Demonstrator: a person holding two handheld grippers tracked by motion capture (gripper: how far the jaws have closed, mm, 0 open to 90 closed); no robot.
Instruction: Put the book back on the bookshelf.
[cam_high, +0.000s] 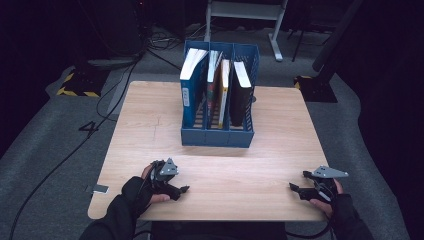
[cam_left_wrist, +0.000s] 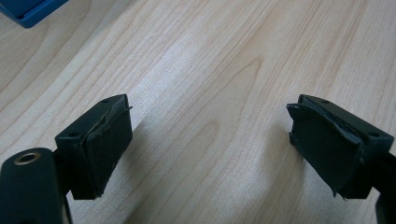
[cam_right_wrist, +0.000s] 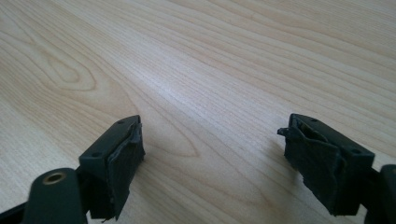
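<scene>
Both tongs rest low at the near edge of the tabletop (cam_high: 150, 135), each spread wide with nothing between its pads; the left tongs (cam_high: 184, 189) point inward from the person's left hand (cam_high: 145, 187), and the right tongs (cam_high: 294, 188) point inward from the right hand (cam_high: 327, 195). In the left gripper view the left tongs (cam_left_wrist: 210, 144) frame bare wood, with a corner of the blue file rack (cam_left_wrist: 32, 11) at the upper left; in the right gripper view the right tongs (cam_right_wrist: 212, 158) frame bare wood alone.

The blue file rack (cam_high: 217, 136) stands upright at the middle of the tabletop, well apart from both tongs, farther from the person and between the two; books stand in its slots, a blue-spined book (cam_high: 189, 90) at the left, thin books (cam_high: 220, 85) in the middle, a dark book (cam_high: 241, 92) at the right.

The work most likely starts with a reach to a book; the person would do well to keep the pads wide, come in from above along a spine, and close squarely on one book only, steadying the rack with the other tongs lest it tip.
</scene>
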